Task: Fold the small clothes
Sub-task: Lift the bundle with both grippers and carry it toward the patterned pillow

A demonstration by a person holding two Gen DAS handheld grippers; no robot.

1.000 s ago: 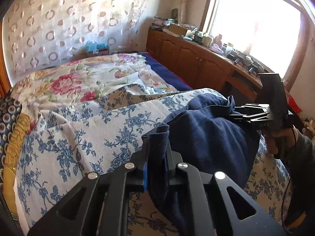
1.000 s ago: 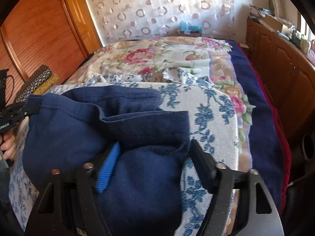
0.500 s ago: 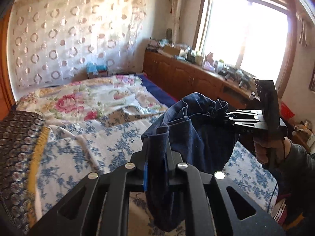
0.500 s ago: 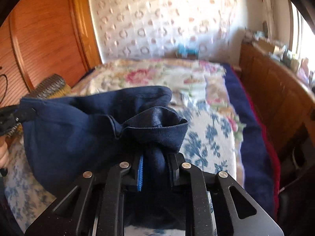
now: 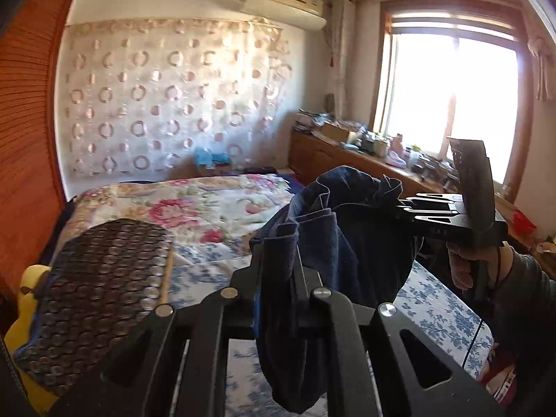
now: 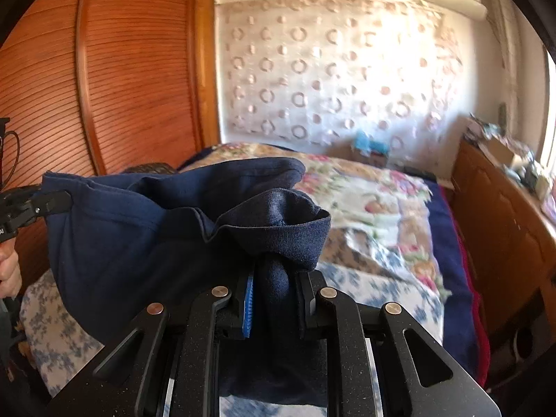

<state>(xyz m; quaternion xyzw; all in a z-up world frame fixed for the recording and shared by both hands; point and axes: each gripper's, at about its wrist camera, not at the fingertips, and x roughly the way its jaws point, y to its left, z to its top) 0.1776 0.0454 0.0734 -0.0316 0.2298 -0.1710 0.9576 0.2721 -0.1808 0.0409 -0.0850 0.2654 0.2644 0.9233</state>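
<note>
Both clamped on dark navy knit garment (image 6: 139, 229): left gripper (image 5: 278, 278), right gripper (image 6: 274, 285). Hanging bunched between them, above blue-flowered white bedsheet (image 5: 441, 309). Best spread apart to tension cloth flat before lowering.

The black left gripper (image 5: 278, 260) and black right gripper (image 5: 399, 205) each pinch the crumpled navy-blue cloth garment (image 5: 333, 243) (hanging slack between them) above the floral-quilted bed (image 5: 208, 208).
</note>
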